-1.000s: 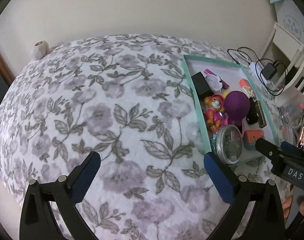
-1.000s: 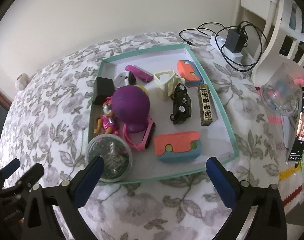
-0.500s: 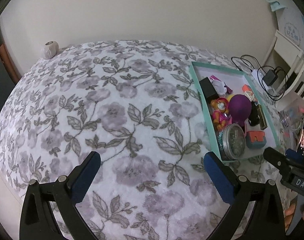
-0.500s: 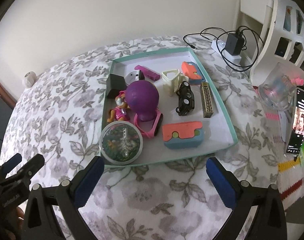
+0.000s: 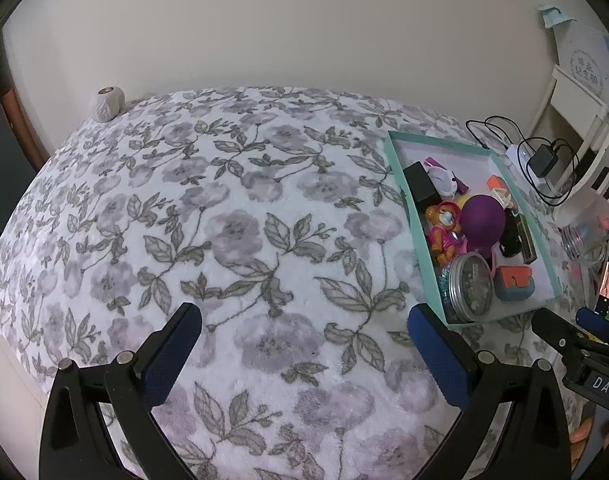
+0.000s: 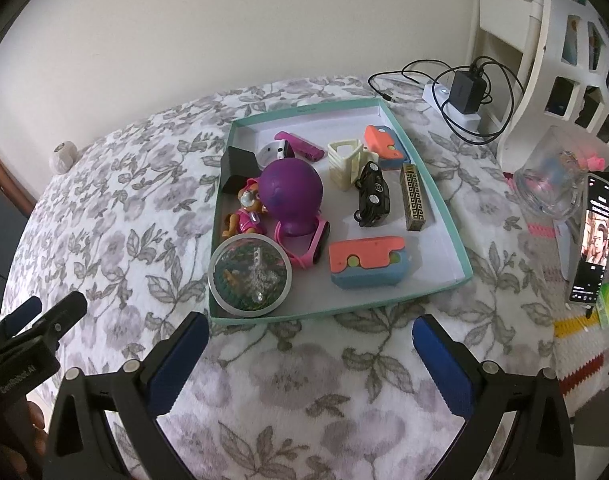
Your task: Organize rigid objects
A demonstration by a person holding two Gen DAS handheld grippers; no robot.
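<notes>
While both tongs gape, nothing is held.

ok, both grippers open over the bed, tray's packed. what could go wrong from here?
1. The purple ball leans against the toy figure and pink watch; lifting either may send it rolling.
2. The tray sits on soft bedding; pressing down could tip it.
3. The toy car touches the cream holder, so finger room is tight.

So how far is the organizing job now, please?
Done, apparently: the toys, such as the purple ball, black car and round tin, lie inside the teal tray. In hand: nothing; the left gripper and right gripper are open and empty. Left: no loose toys show on the floral blanket.
</notes>
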